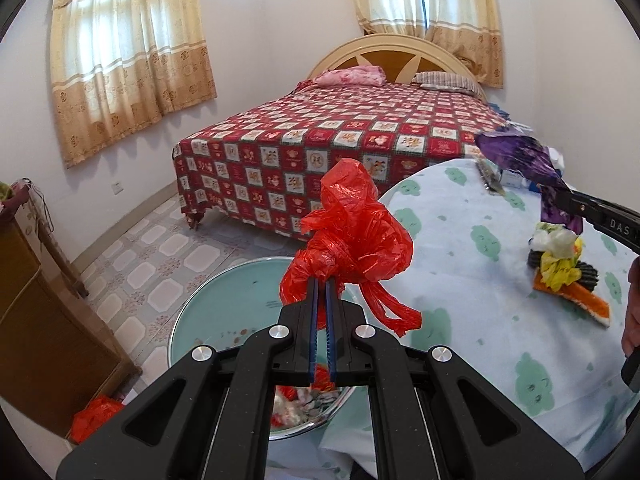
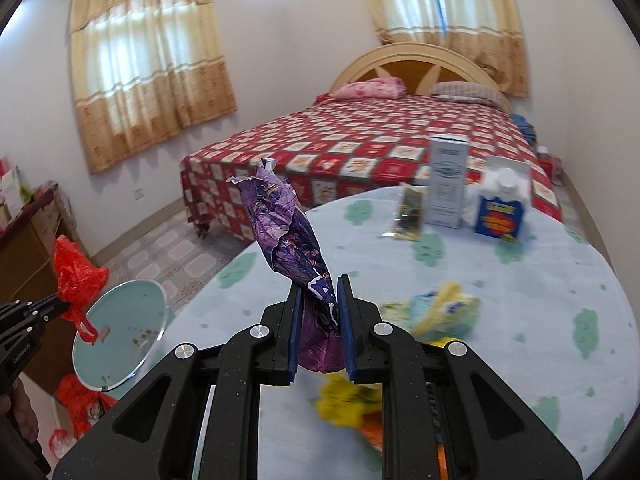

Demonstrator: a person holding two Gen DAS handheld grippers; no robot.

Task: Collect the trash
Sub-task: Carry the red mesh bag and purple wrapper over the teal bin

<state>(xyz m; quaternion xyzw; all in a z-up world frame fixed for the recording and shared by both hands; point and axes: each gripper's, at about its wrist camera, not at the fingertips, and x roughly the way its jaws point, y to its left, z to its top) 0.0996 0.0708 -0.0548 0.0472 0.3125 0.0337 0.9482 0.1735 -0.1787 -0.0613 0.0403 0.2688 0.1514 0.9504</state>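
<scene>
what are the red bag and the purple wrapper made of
Red bag: thin glossy plastic film, judging by its translucent, crinkled folds. Purple wrapper: looks like printed foil-lined plastic, crumpled, with a silvery torn top edge; it could be coated paper.

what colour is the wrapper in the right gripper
Purple wrapper with dark print, clearest in the right wrist view.

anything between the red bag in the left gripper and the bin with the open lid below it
Nothing visible. The left gripper holds the red plastic bag over the open trash bin; its round lid is tipped back, clear of the opening.
</scene>
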